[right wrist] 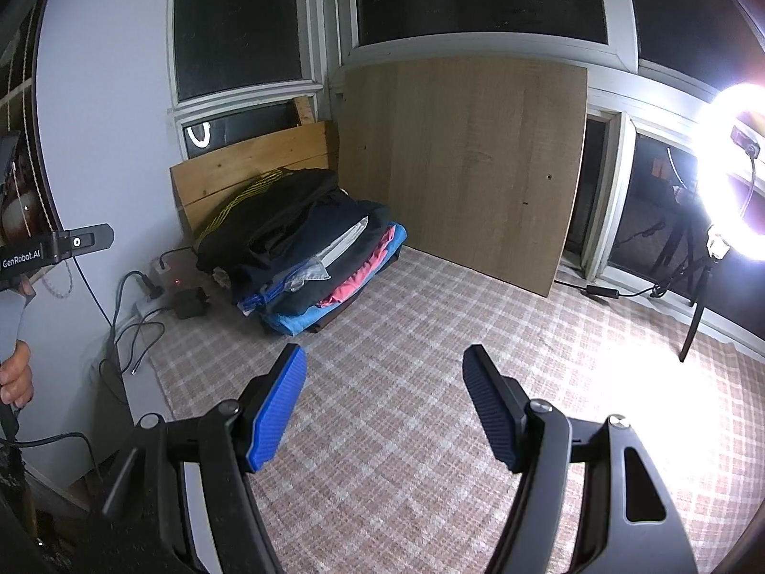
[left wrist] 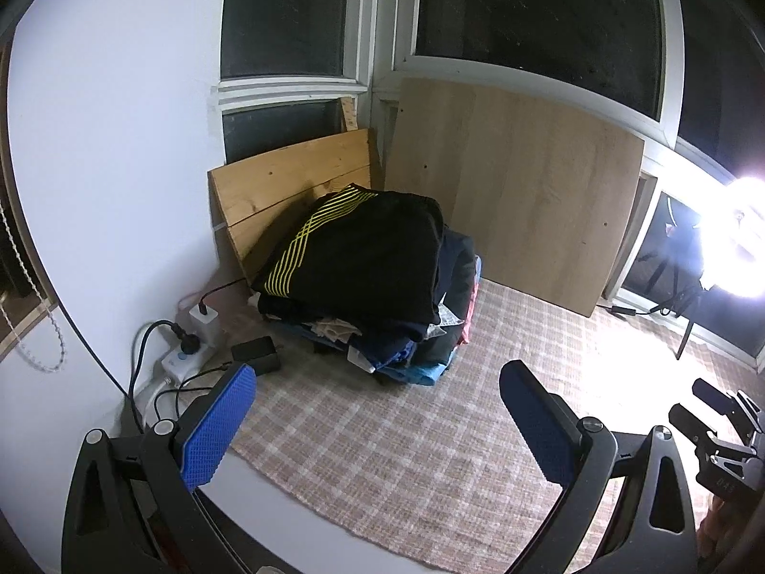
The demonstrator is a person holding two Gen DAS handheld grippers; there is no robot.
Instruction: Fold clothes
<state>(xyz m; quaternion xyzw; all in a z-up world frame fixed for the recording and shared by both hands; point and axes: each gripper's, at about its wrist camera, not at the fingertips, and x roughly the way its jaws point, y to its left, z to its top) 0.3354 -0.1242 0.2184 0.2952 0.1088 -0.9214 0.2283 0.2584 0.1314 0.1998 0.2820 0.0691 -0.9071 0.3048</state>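
Note:
A stack of folded clothes (left wrist: 368,282) sits in the corner on a checked mat (left wrist: 406,454); on top lies a black garment with yellow stripes (left wrist: 306,244). The same stack (right wrist: 306,258) shows blue, pink and dark layers in the right wrist view. My left gripper (left wrist: 377,378) hovers open in front of the stack, nothing between its blue pads (left wrist: 215,430). My right gripper (right wrist: 385,358) is also open and empty above the checked mat (right wrist: 430,382), further from the pile.
Wooden boards (left wrist: 516,191) lean against the windows behind the stack. A power strip, chargers and cables (left wrist: 191,349) lie by the white wall at left. A bright ring light (right wrist: 736,167) on a stand glares at right. A hand (right wrist: 16,373) holds the other gripper at left.

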